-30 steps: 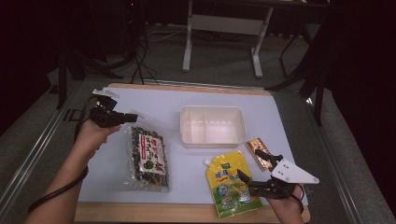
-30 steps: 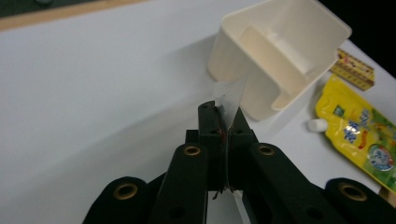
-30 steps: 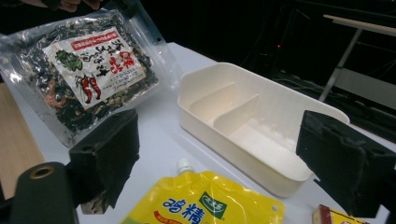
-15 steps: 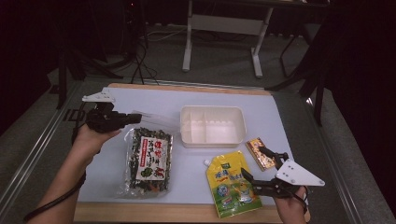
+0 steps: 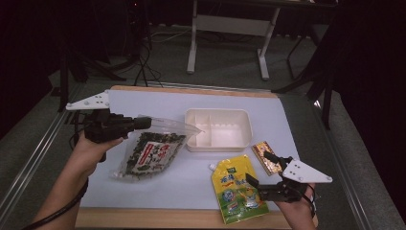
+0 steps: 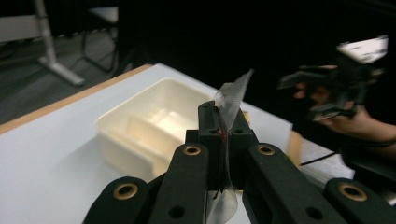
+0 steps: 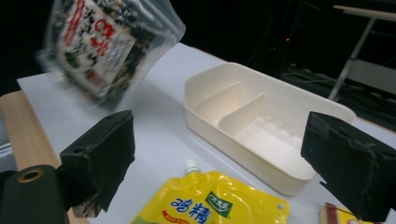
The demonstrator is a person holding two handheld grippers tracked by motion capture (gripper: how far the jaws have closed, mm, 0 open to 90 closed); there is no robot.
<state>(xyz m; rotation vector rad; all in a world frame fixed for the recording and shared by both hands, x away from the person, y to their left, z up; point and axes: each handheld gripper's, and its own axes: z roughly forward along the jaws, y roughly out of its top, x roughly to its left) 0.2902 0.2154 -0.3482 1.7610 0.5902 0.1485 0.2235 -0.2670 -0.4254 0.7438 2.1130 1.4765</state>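
High view, left gripper: jaws clamped on the clear top edge of the snack bag, so the bag hangs slanted from that corner with its lower end near or on the white table; gripping the flat seal spares the contents.
High view, tray: a cream divided tray sits mid-table just right of the bag, likely where the bag is headed.
High view, right gripper: jaws spread wide over the yellow pouch, holding nothing; it looks parked, ready for that pouch.
High view, small packet: a gold packet lies flat between the tray and the right gripper, untouched.
Left gripper view, grip: both black jaws meet on a thin strip of clear film that sticks up past the tips; the tray lies ahead, so the bag is aimed that way.
Right gripper view, jaws: two black pads stand far apart with the pouch low between them, not pressed; the bag hangs tilted above the table to the left of the tray.
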